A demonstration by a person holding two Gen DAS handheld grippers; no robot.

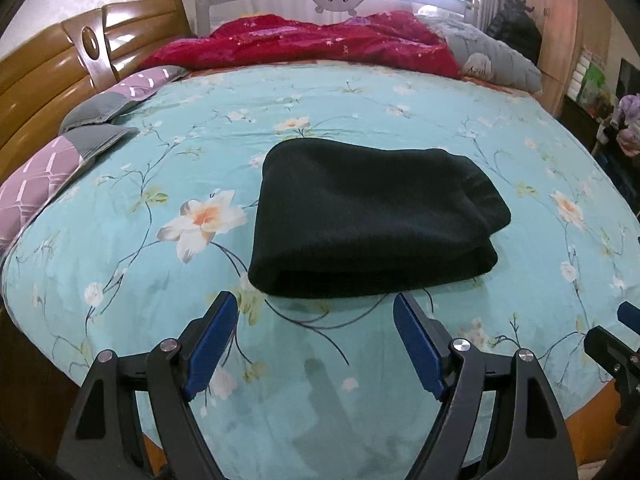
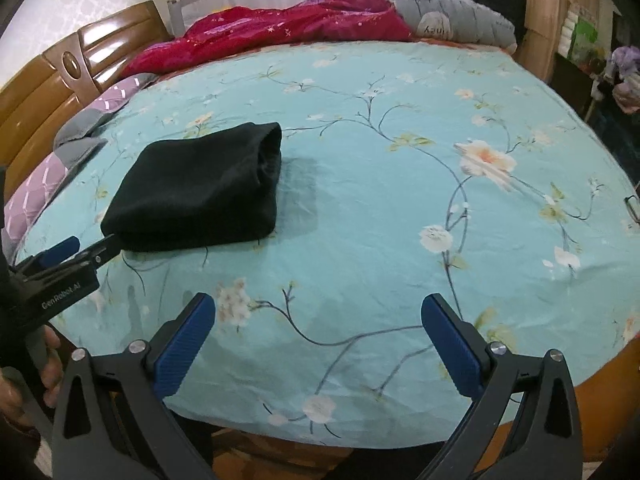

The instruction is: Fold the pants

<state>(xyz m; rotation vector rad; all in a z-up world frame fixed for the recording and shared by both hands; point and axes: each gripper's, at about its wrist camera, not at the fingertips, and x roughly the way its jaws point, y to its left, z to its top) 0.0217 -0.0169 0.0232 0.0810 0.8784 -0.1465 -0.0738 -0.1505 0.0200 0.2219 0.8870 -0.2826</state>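
The black pants (image 1: pixel 368 220) lie folded into a thick, compact bundle on the floral teal bedsheet (image 1: pixel 160 300). In the right wrist view the pants (image 2: pixel 200 196) lie at the left middle. My left gripper (image 1: pixel 316 312) is open and empty, just in front of the bundle's near edge, not touching it. It also shows in the right wrist view (image 2: pixel 80 252) at the left edge, beside the bundle's near corner. My right gripper (image 2: pixel 318 312) is open and empty, over bare sheet to the right of the pants. Part of it shows at the right edge of the left wrist view.
A red quilt (image 1: pixel 304 44) and a grey quilt (image 1: pixel 492 56) are heaped at the far side of the bed. Purple and grey pillows (image 1: pixel 52 168) lie on the left by the wooden headboard (image 1: pixel 36 76). A wooden wardrobe (image 1: pixel 556 28) and clutter stand at the right.
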